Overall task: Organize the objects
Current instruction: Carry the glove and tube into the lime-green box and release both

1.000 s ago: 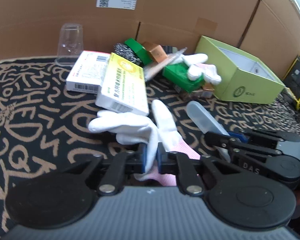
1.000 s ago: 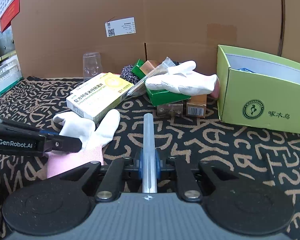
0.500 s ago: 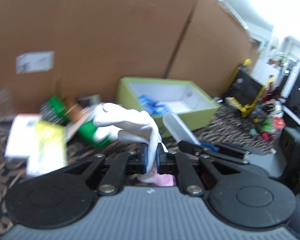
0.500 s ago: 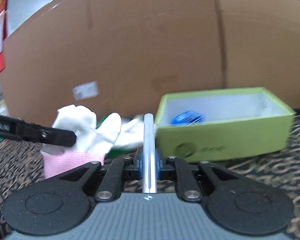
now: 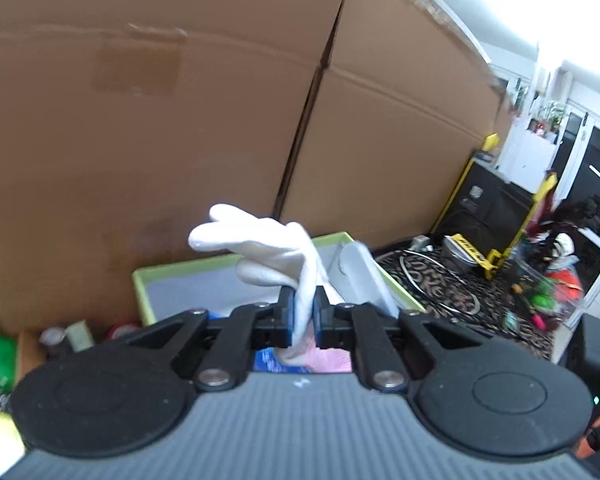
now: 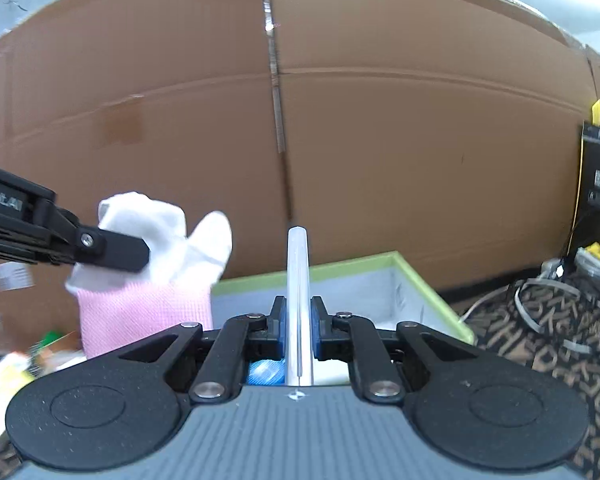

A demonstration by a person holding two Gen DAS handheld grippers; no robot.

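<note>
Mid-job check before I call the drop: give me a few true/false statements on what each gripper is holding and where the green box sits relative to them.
1. The left gripper is shut on the white glove. True.
2. The right gripper is open and holds nothing. False: it is shut on the translucent tube, which sticks out forward between its fingers.
3. The green box is open at the top. True; something blue lies inside.
4. The glove lies flat on the patterned cloth. False: it is held up in the air, its pink cuff hanging lowest.
5. A lid covers the green box. False: its pale inside shows.
</note>
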